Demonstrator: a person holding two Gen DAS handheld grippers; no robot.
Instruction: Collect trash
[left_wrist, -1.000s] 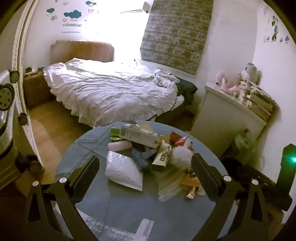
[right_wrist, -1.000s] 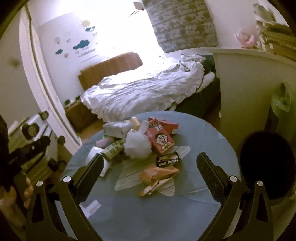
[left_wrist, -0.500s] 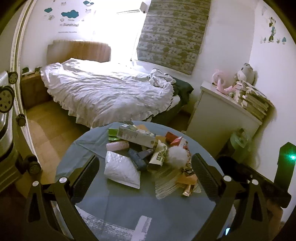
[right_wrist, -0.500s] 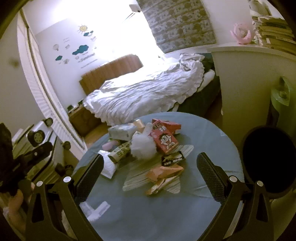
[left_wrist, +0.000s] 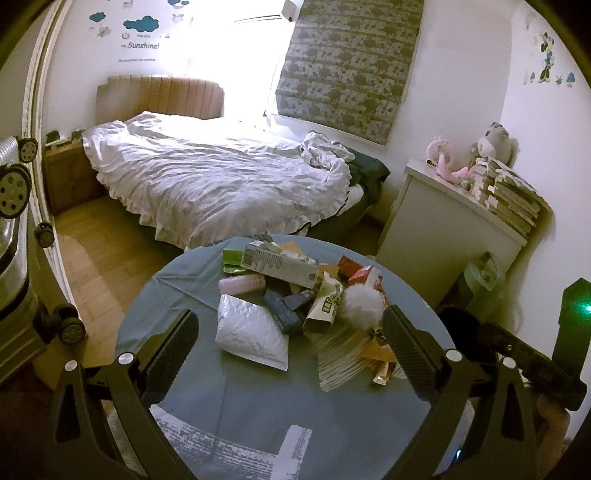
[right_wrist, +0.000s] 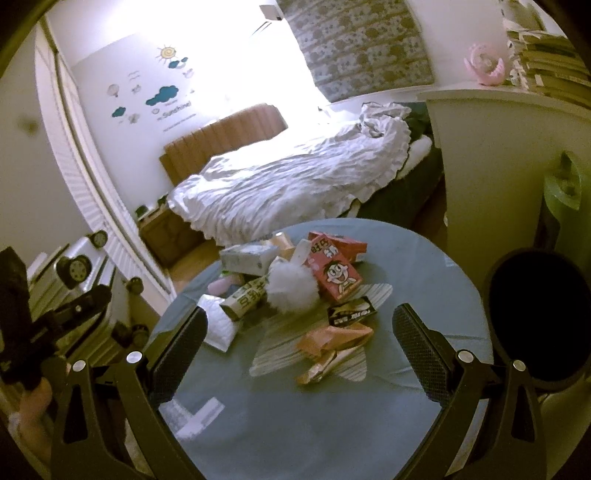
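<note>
A heap of trash lies on the round blue table (left_wrist: 258, 406): a white padded mailer (left_wrist: 251, 336), a long carton (left_wrist: 280, 264), a white fluffy ball (left_wrist: 360, 306), a pink roll (left_wrist: 242, 285). In the right wrist view I see the red carton (right_wrist: 334, 273), the fluffy ball (right_wrist: 291, 286), a black wrapper (right_wrist: 351, 312) and orange wrappers (right_wrist: 332, 341). My left gripper (left_wrist: 290, 338) hangs open above the near side of the heap, holding nothing. My right gripper (right_wrist: 301, 334) is open too, above the wrappers. A black bin (right_wrist: 535, 317) stands right of the table.
A bed (left_wrist: 221, 184) with white bedding lies beyond the table. A white cabinet (left_wrist: 454, 225) with stacked books and soft toys stands at the right. A suitcase (left_wrist: 14, 236) is at the left. A hand (right_wrist: 29, 413) holds the other gripper at the left edge.
Both grippers have pulled back and risen a little, so the table and heap look smaller and farther. Both stay open; nothing on the table has moved.
</note>
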